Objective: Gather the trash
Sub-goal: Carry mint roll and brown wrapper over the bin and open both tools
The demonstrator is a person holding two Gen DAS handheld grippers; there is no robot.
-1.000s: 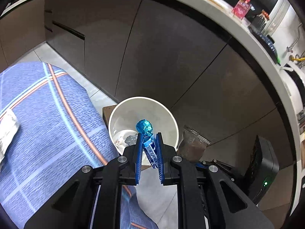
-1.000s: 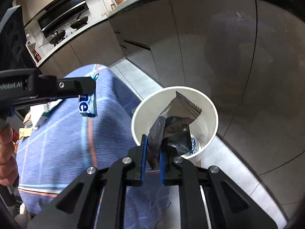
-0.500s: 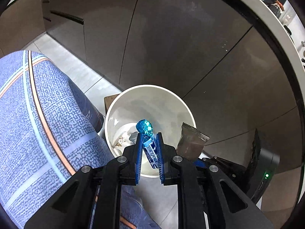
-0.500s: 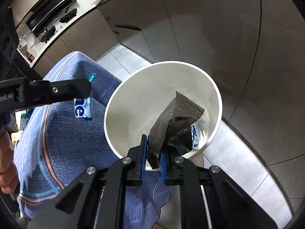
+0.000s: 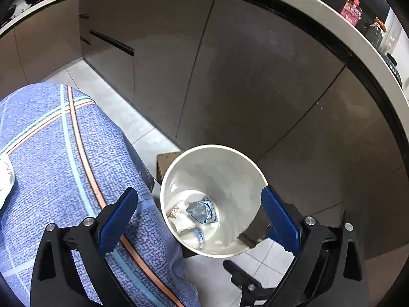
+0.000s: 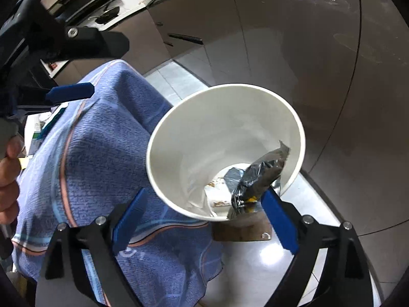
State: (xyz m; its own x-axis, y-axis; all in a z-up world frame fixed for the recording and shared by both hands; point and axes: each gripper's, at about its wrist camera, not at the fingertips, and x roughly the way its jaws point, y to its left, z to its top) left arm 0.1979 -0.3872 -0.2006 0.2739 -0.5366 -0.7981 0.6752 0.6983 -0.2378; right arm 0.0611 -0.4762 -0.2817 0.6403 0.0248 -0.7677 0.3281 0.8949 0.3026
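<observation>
A white round bin (image 5: 176, 168) stands on the floor beside the table; it also shows in the right wrist view (image 6: 179, 117). My left gripper (image 5: 200, 204) is open and empty above the bin. A blue wrapper (image 5: 202, 211) lies on the bin's bottom among other scraps. My right gripper (image 6: 204, 212) is open over the bin's near rim. A dark brown wrapper (image 6: 260, 179) lies loose against the bin's inner wall, just off the right fingertip. Its edge shows in the left wrist view (image 5: 253, 232). The left gripper shows open in the right wrist view (image 6: 99, 64).
A blue checked tablecloth (image 5: 51, 153) covers the table left of the bin, also in the right wrist view (image 6: 102, 138). Brown cabinet fronts (image 5: 230, 76) stand behind the bin. A small wooden block (image 6: 240, 230) sits under the bin. More litter (image 6: 41, 128) lies on the table.
Both grippers have opened. The blue wrapper has dropped from the left gripper into the bin. The brown wrapper has left the right gripper and rests inside the bin.
</observation>
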